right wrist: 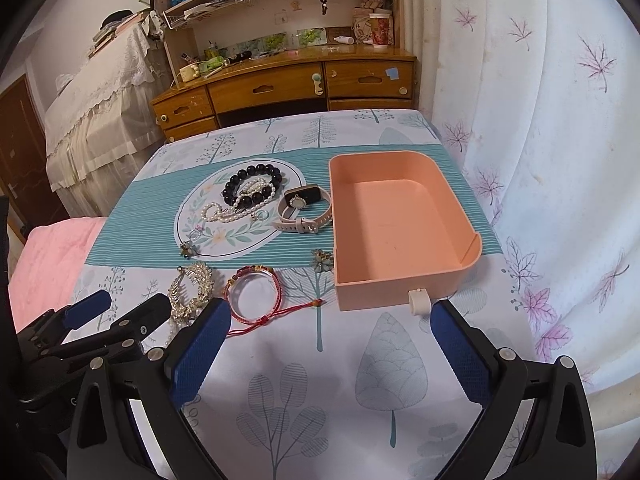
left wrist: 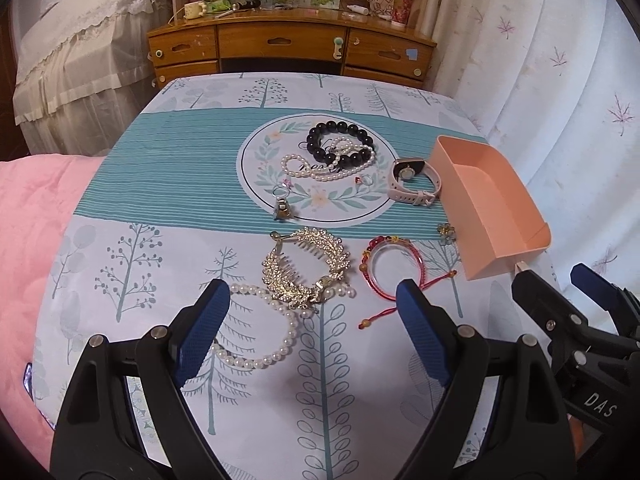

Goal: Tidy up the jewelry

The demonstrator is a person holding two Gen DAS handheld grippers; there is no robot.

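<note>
Jewelry lies on a tree-print tablecloth [left wrist: 132, 264]. A gold leaf hair comb [left wrist: 304, 268] lies over a pearl necklace [left wrist: 264, 340], just ahead of my open, empty left gripper [left wrist: 316, 300]. A red string bracelet [left wrist: 390, 268] lies to its right. A black bead bracelet [left wrist: 340, 142], a pearl strand [left wrist: 320, 170], rings and a pink watch [left wrist: 414, 184] lie farther back. An empty peach tray [right wrist: 400, 224] stands at the right. My right gripper [right wrist: 330, 320] is open and empty, just in front of the tray's white knob [right wrist: 419, 302].
A small flower brooch [right wrist: 321, 261] lies by the tray's left wall. A wooden desk [left wrist: 288, 44] with clutter stands beyond the table. A pink quilt [left wrist: 32, 216] lies at the left, a white curtain [right wrist: 540, 120] at the right.
</note>
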